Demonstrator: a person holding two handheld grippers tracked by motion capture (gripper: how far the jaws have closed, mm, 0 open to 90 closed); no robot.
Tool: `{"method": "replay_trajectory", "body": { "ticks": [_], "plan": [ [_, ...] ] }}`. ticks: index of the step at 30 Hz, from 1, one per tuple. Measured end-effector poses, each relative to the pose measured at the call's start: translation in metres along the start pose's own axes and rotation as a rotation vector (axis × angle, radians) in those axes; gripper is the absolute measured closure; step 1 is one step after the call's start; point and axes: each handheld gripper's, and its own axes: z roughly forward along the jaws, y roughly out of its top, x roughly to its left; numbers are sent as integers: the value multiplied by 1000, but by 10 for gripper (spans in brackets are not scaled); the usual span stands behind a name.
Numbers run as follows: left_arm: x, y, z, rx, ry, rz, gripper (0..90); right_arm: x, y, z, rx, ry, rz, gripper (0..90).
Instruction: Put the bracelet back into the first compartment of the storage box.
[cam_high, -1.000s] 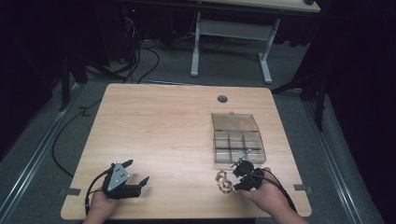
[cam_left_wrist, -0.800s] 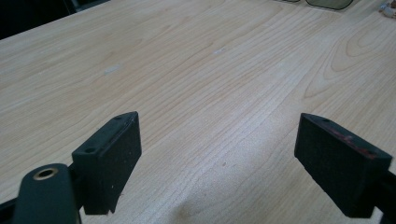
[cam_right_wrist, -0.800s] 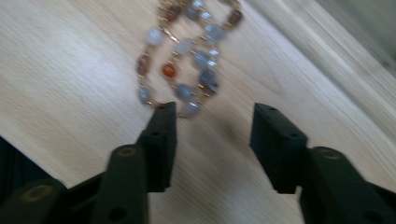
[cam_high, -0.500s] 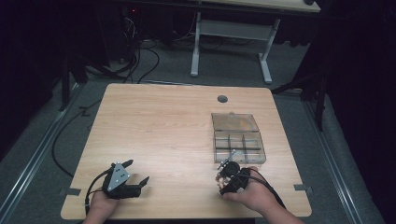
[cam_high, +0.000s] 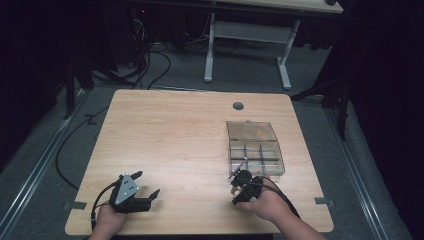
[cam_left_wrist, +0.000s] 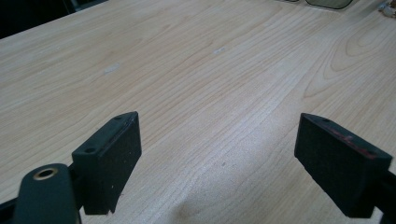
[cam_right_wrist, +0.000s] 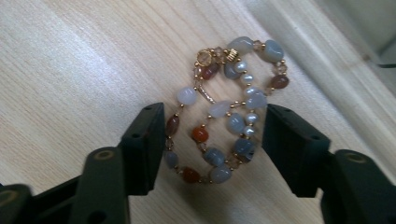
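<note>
Bracelet of grey, white and rust beads lies coiled on the wooden table, near the front edge and just in front of the clear compartment box.

Over at the left, the left gripper rests low near the front of the table, jaws wide apart with nothing but bare wood between them, well apart from the beads.

Moving right, the right gripper has come down over the bracelet. Its jaws straddle the coil: the left jaw looks to be touching the beads on that side, while the other stands just off them. They have just been closing in again, with the bracelet between them, but I would not call it a grip yet.

The risk, as I see it, is in the loose, doubled-over loop. The jaws bracket only the near half; the clasp end lies beyond the fingertips. If they close where they are, they may pinch one strand and leave the rest dangling, or round beads may roll out from under the pads. A dangling loop could also snag on the wall of the box beside it.
</note>
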Motion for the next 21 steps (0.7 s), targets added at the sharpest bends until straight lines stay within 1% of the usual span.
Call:
{"method": "replay_trajectory", "body": {
  "ticks": [1,2,3,4,5,8,10,11,12,15,21],
  "plan": [
    [0,0,0,0,0,1,155,-1,0,0,0,-1,6,451],
    [0,0,0,0,0,0,154,-3,1,-1,8,0,6,499],
    [0,0,0,0,0,-1,154,-4,1,-2,9,-2,6,522],
    [0,0,0,0,0,-1,154,-4,1,-2,9,-2,6,522],
    [0,0,0,0,0,-1,154,-6,1,-2,6,1,-1,550],
    [0,0,0,2,-1,-1,154,-8,1,-3,12,2,4,622],
    [0,0,0,3,-2,0,154,-9,1,-3,14,2,-1,662],
    [0,0,0,3,-2,0,154,-10,2,-3,19,4,1,697],
    [0,0,0,3,-2,0,154,-10,2,-3,18,4,-7,722],
    [0,0,0,2,-1,0,154,-12,2,-3,21,10,-13,749],
    [0,0,0,3,-1,0,154,-11,4,-3,37,5,-35,758]
  ]
}}
